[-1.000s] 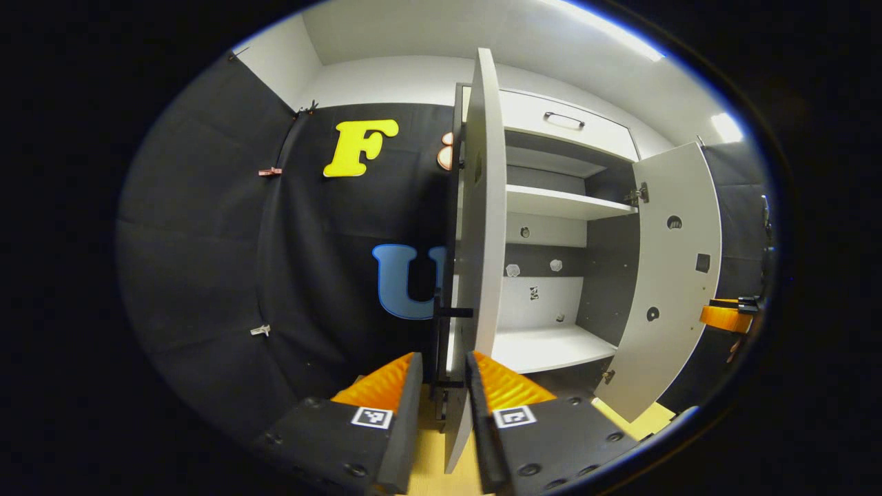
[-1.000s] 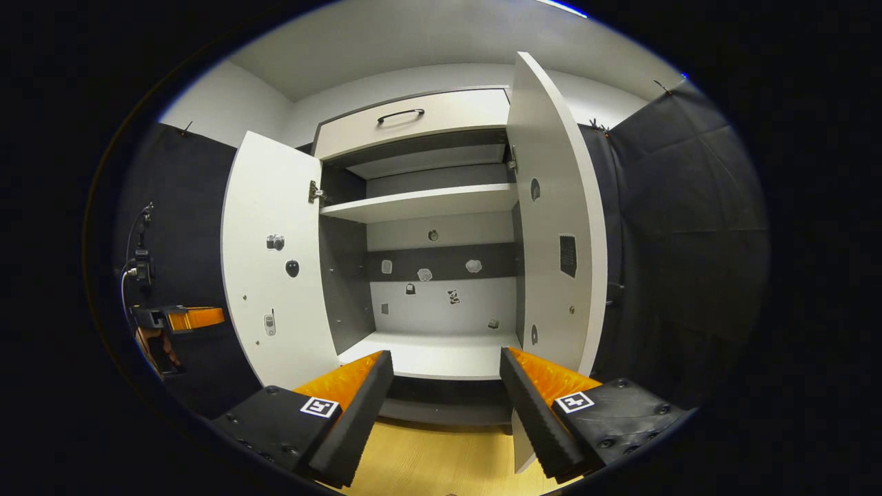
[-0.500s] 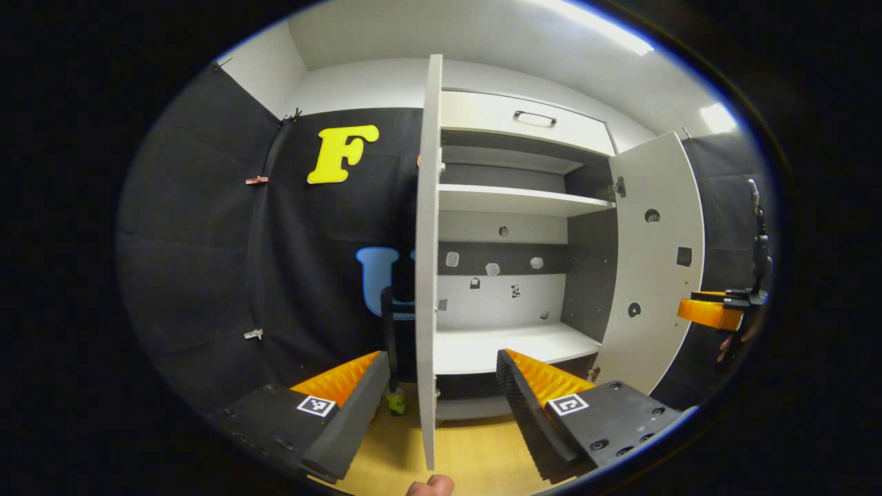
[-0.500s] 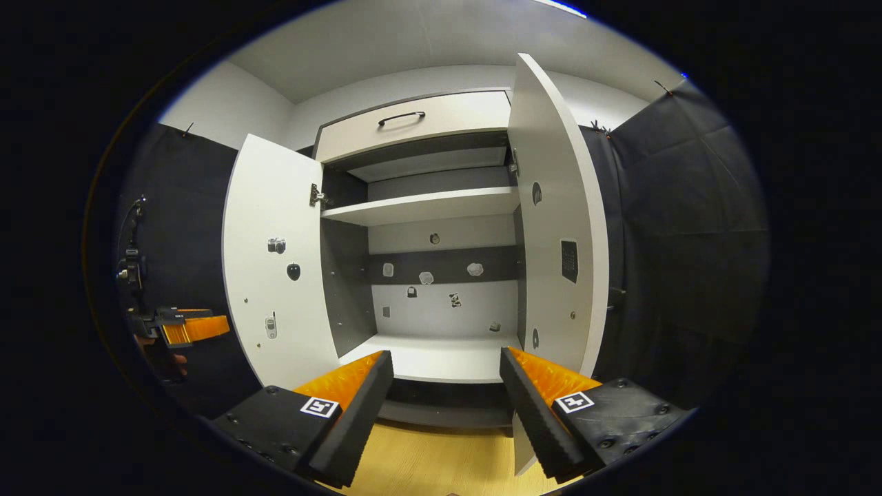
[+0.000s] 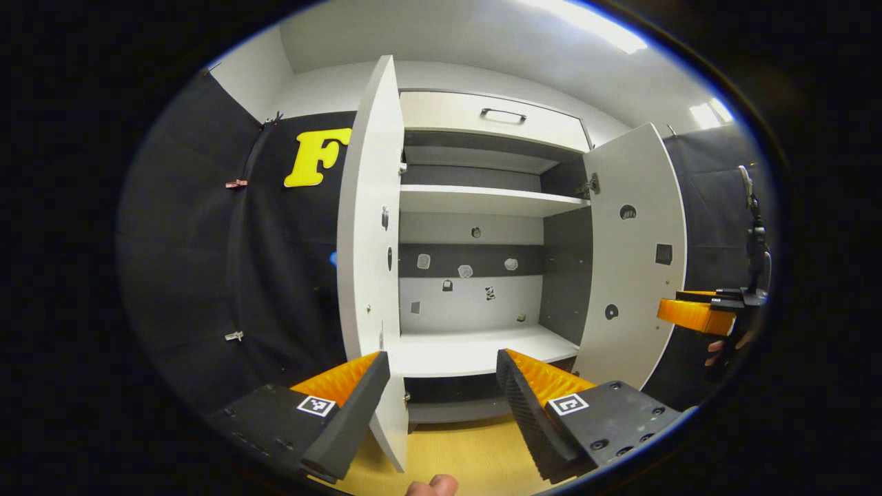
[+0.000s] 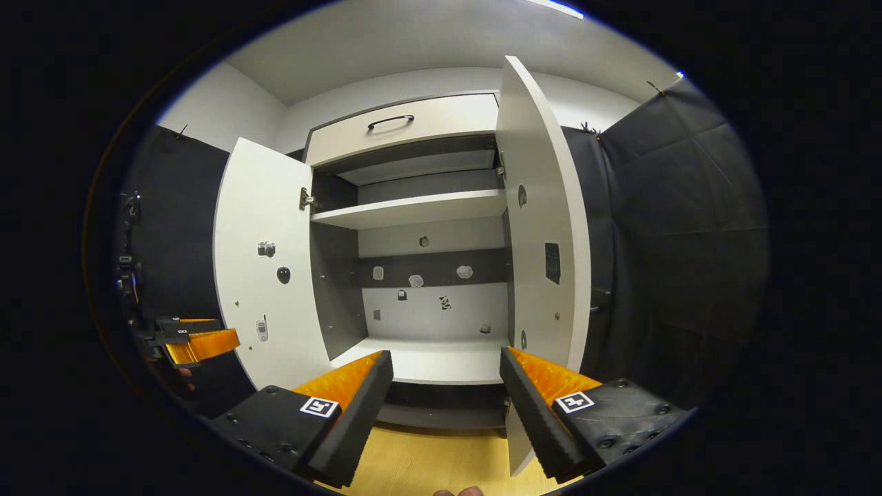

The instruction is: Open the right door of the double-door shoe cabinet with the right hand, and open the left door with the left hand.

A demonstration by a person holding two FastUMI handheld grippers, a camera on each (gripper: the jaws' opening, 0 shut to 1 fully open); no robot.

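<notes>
Left gripper view: left gripper released, fingers spread wide, holding nothing, facing the shoe cabinet. Left door swung out past the left finger, not touching it. Right door also swung out; right gripper just beside it, grip state can't tell here.

Right gripper view: right gripper released, nothing grasped. Both doors stand open: left door, right door. 2 shelves exposed. Left gripper sits low, near left door.

We see the white shoe cabinet standing on the wooden floor with both its left door and right door swung wide, grey-and-white shelves exposed.
</notes>
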